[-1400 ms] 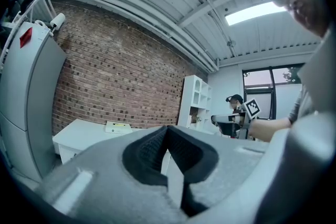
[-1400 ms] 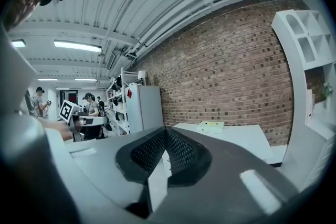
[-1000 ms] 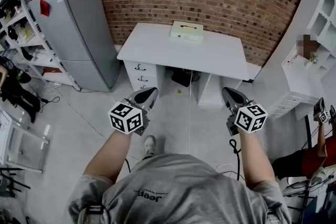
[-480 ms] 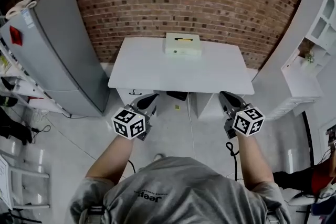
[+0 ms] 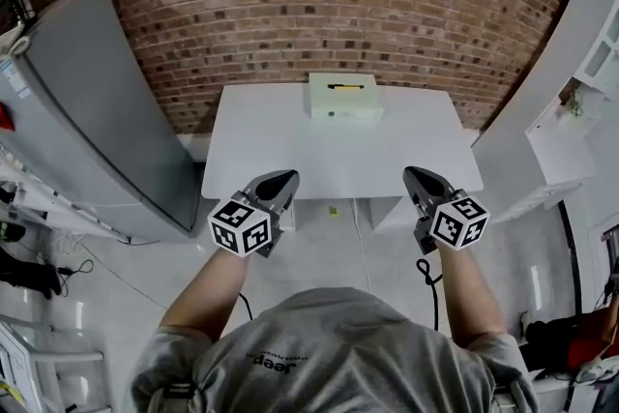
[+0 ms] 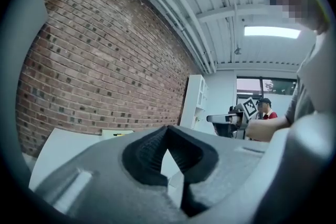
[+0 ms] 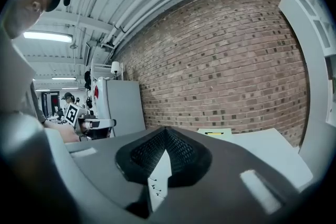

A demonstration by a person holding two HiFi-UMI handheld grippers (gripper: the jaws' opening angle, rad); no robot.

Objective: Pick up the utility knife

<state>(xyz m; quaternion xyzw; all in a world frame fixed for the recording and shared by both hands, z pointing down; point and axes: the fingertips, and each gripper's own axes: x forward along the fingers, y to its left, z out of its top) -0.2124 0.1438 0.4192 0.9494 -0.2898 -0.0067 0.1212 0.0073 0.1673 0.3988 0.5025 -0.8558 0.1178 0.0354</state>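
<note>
**Operator:** State of the fingers?

**Technician:** Dark grey left gripper (image 5: 280, 181): fingers together, nothing between them. Dark grey right gripper (image 5: 419, 177): likewise together and empty. Both point at the near edge of the white rectangular bench (image 5: 271, 135).

**Operator:** Location of the slim yellow and black utility knife (image 5: 340, 86)?

**Technician:** On top of the pale cream rectangular box (image 5: 343, 103), at the middle of the bench's far edge, well apart from both grippers

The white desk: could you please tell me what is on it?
A pale box sits at the desk's back edge, a yellow-black object on its lid; its inside is hidden.
</note>
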